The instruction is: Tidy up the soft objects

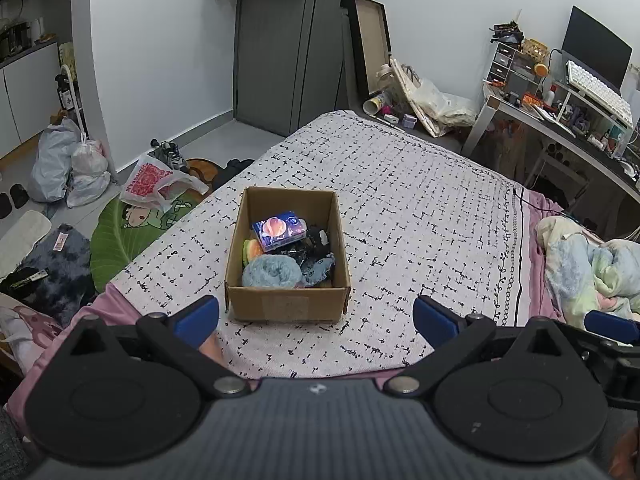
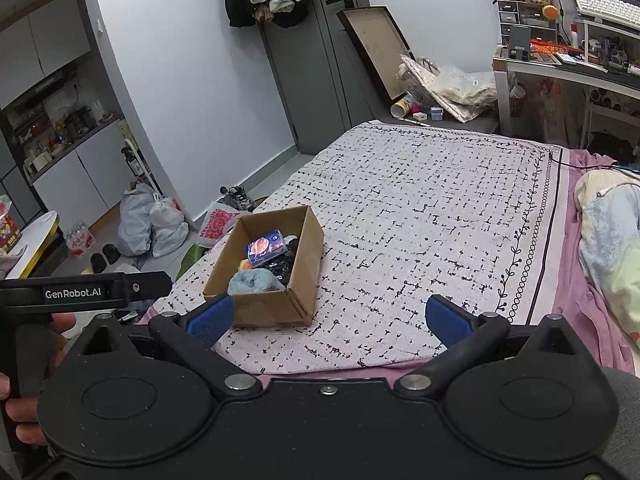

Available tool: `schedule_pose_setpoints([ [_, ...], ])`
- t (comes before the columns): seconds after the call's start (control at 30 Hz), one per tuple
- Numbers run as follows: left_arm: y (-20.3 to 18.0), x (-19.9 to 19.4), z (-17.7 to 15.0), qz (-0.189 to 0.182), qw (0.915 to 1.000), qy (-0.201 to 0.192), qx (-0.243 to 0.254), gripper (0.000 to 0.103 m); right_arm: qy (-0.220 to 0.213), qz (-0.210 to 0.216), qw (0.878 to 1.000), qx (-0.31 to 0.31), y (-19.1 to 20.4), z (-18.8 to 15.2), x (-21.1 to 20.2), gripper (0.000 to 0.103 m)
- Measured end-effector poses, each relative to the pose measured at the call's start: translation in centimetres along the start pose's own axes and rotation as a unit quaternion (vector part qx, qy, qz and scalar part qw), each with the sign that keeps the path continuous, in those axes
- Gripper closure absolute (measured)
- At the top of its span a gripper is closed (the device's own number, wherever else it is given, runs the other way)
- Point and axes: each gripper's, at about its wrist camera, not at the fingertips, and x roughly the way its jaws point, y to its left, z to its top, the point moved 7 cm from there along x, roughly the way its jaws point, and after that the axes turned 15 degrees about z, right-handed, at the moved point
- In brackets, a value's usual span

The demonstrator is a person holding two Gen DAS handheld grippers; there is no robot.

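Observation:
An open cardboard box [image 1: 286, 307] stands on the patterned bedspread [image 1: 420, 200]. Inside lie a blue tissue pack [image 1: 278, 231], a light blue fluffy towel [image 1: 272, 273], an orange and green soft item [image 1: 252, 250] and dark cloth [image 1: 316, 256]. My left gripper [image 1: 316, 318] is open and empty, just in front of the box. My right gripper [image 2: 328, 318] is open and empty, with the box [image 2: 296, 264] ahead to its left and its left fingertip [image 2: 210, 318] over the box's near corner. The tissue pack [image 2: 266, 247] and the towel [image 2: 252, 282] show there too.
A crumpled pastel blanket [image 1: 588, 268] lies at the bed's right side. Plastic bags [image 1: 76, 160] and a green mat [image 1: 128, 236] lie on the floor left of the bed. A cluttered desk [image 1: 560, 108] stands at the right. A grey door [image 1: 288, 40] is at the back.

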Motion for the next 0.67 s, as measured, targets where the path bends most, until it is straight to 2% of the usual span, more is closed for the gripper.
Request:
schedule_pose_setpoints([
  [0.67,0.01,-0.09,0.32,0.004,1.0000,-0.005,-0.005,0.001,0.007,-0.006,1.000,0.001,-0.18,-0.43,0.44,0.000],
])
